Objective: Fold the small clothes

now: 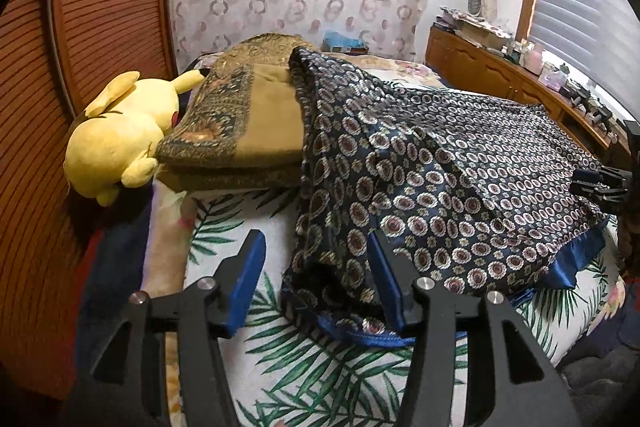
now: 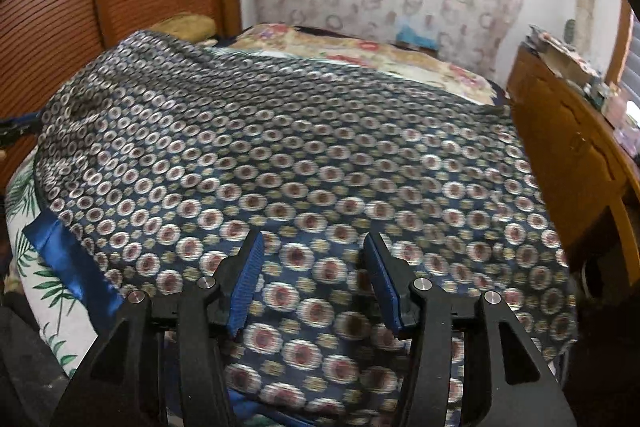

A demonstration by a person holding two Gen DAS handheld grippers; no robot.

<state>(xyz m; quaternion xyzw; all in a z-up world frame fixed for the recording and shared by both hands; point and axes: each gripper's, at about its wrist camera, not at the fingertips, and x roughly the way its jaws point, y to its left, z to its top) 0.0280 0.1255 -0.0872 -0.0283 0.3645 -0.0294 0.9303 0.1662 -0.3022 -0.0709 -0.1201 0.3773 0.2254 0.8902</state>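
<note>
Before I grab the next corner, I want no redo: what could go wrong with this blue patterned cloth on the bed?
1. The cloth lies partly draped over the folded brown blanket, so a pull may drag the blanket along.
2. It is bunched and wrinkled near the left tongs; a grab there could catch several layers.
3. Under the right tongs, which are open and holding nothing, the cloth hangs over the bed's edge and the satin looks slippery, so it may slide off.

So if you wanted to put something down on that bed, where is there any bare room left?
One free patch: the palm-leaf sheet in front of the left gripper, bordered by the navy patterned garment and the folded brown blanket. A thin strip shows beyond the garment's blue hem. Elsewhere it is crowded; the yellow plush toy fills the far corner.
</note>
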